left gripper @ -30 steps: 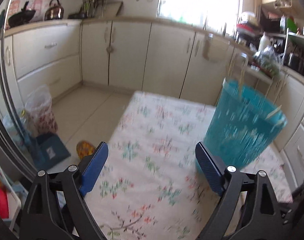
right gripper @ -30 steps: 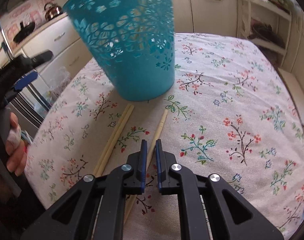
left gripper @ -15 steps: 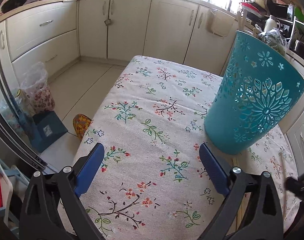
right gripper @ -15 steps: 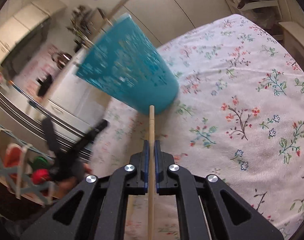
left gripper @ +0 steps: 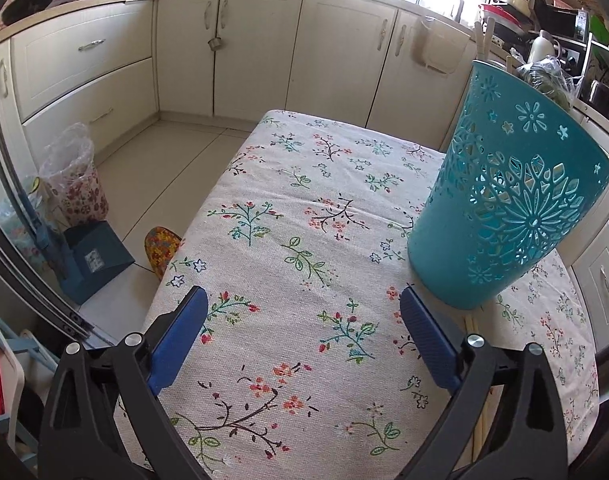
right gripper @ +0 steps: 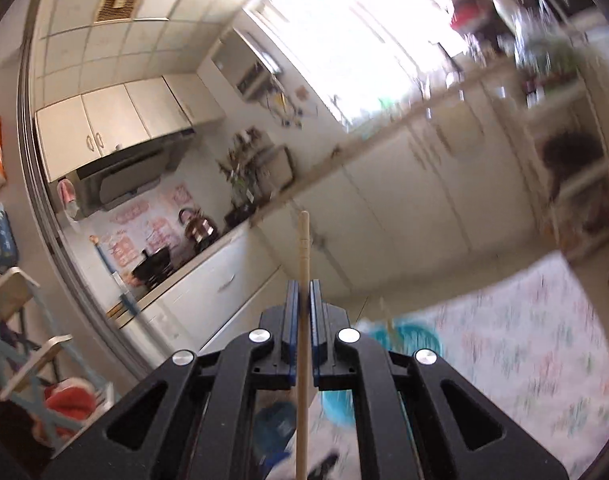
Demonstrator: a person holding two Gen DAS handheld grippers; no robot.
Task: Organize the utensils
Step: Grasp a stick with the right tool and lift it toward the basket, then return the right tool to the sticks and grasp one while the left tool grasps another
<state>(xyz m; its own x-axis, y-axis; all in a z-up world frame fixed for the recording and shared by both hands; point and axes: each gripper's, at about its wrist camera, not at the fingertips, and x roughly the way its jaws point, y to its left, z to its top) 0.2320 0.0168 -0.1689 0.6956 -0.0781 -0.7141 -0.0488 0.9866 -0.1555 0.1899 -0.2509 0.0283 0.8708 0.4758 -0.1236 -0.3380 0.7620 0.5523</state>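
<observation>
Right tool point(right gripper: 303, 294) is clamped tight on a single wooden chopstick point(right gripper: 303, 256), which runs lengthwise between the two blue pads and pokes out past their tips, pointing toward the kitchen cabinets. The stick also trails back under the tool body, so the grip sits somewhere along its middle. The view is smeared, and the teal basket point(right gripper: 414, 334) shows only as a blur low down, beside the flowered cloth.

The chopstick looks light, thin and stiff, with a smooth round shaft. Such a stick probably swivels easily between flat pads, so a hold near the middle with firm pressure seems safest, and it likely needs to be tipped end-down to drop in the basket.

Left tool point(left gripper: 302, 322) hovers over the tabletop point(left gripper: 328, 208) with its jaws spread wide and nothing between them. Just beyond its right-hand pad stands the teal basket point(left gripper: 504, 200), a perforated plastic bin, wider at the rim than at the base; chopstick ends stick up from it. It looks light and easy to tip if knocked. More chopsticks point(left gripper: 474, 322) lie flat on the cloth at the foot of the basket, partly hidden behind the tool; lying flat, they probably offer little to pinch except their sides.
</observation>
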